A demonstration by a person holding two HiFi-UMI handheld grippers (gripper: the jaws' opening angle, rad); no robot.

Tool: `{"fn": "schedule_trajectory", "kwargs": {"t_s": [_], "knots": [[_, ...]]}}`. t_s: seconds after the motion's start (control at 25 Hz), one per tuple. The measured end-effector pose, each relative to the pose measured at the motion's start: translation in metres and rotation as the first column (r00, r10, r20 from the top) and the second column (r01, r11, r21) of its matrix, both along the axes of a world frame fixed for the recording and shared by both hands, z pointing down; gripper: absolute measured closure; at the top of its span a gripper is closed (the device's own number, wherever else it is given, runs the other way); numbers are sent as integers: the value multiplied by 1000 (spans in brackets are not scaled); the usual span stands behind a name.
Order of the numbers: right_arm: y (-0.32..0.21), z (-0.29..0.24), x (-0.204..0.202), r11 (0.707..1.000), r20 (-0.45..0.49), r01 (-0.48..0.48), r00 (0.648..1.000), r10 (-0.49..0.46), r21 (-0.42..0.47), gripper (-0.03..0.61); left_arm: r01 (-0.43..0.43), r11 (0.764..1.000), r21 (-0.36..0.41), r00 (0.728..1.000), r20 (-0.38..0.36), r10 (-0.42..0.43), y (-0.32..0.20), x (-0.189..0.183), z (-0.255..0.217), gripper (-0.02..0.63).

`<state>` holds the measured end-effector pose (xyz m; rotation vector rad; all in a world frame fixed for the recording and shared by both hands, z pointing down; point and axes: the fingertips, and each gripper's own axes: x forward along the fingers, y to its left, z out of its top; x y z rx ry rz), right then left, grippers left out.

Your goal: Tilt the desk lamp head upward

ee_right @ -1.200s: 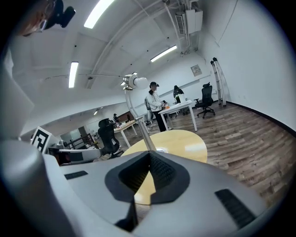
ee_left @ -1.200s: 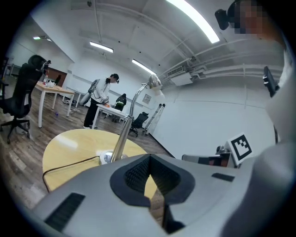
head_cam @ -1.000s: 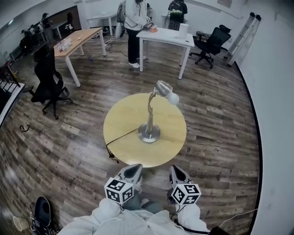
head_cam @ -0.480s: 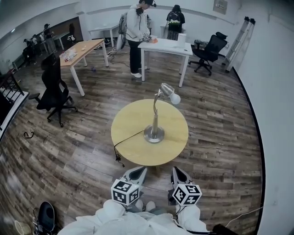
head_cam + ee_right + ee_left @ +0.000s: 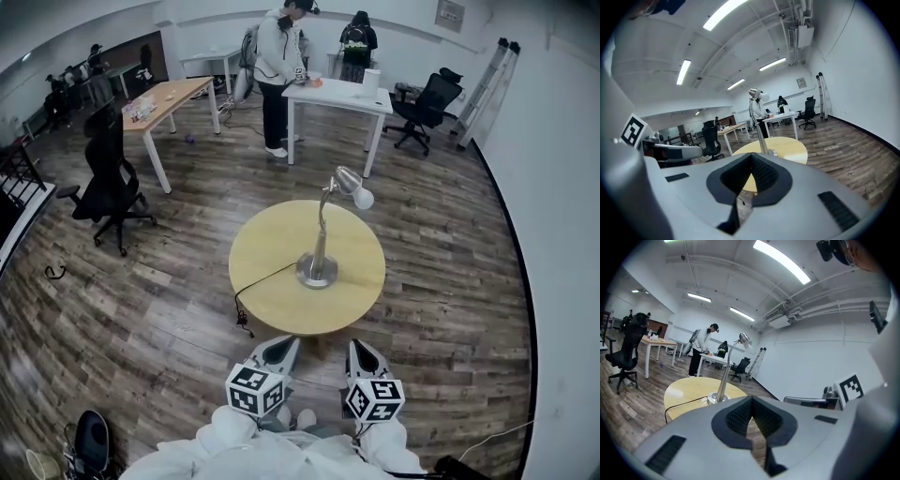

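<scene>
A silver desk lamp (image 5: pixel 320 246) stands on a round yellow table (image 5: pixel 272 272), its round base (image 5: pixel 317 271) near the middle. Its head (image 5: pixel 353 187) with a white bulb leans to the right and a little down. A black cord (image 5: pixel 258 284) runs from the base off the table's left front edge. My left gripper (image 5: pixel 277 353) and right gripper (image 5: pixel 362 356) are both shut and empty, held side by side short of the table's near edge. The lamp (image 5: pixel 725 376) shows beyond the jaws in the left gripper view, and the lamp (image 5: pixel 758 119) likewise in the right gripper view.
A black office chair (image 5: pixel 108 183) stands to the left, with a wooden desk (image 5: pixel 159 98) behind it. A white table (image 5: pixel 339 94) is at the back, where two people (image 5: pixel 279 56) stand. Another chair (image 5: pixel 427 98) and a ladder (image 5: pixel 483 80) are at the back right.
The view has shifted, so the table and lamp sit slightly further right and further off. Both grippers stay shut in the same place by my body.
</scene>
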<state>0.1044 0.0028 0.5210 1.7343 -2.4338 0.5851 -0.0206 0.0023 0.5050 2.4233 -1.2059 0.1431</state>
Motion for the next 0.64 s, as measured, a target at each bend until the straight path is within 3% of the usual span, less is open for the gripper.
{"fn": "schedule_trajectory", "kwargs": {"t_s": [0.64], "knots": [[-10,-5,0,1000,-21,24,999,-24,17,566,14,1000,6,1000,9,-14,-9,3,2,612]]}}
